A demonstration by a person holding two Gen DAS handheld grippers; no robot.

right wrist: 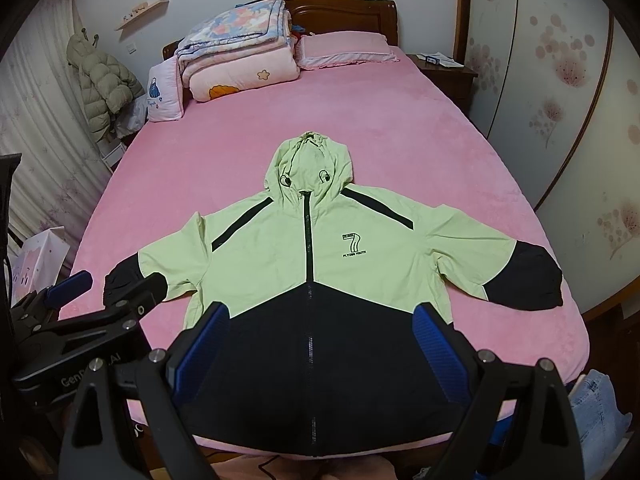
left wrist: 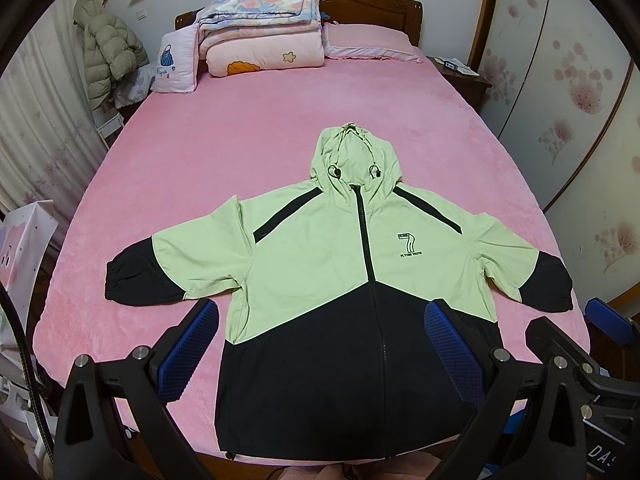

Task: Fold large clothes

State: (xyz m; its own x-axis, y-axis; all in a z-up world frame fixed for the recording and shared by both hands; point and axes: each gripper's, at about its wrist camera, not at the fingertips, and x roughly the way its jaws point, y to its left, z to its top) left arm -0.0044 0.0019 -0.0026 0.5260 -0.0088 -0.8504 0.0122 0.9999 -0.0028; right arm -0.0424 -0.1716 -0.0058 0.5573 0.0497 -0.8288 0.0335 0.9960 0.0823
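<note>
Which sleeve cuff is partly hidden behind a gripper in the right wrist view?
The jacket's left-side cuff: the left gripper overlaps it. The other cuff lies fully exposed on the pink bed.

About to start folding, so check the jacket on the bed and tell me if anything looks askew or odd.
Nothing stands out. The jacket lies flat, front up and zipped, on the pink bed, hood toward the headboard, both sleeves spread outward. Only light wrinkles show. Left gripper and right gripper hover open above its hem.

Pink-covered bed (left wrist: 240, 152) with wooden headboard (left wrist: 360, 4), floral wardrobe doors (left wrist: 568, 92) beside.
</note>
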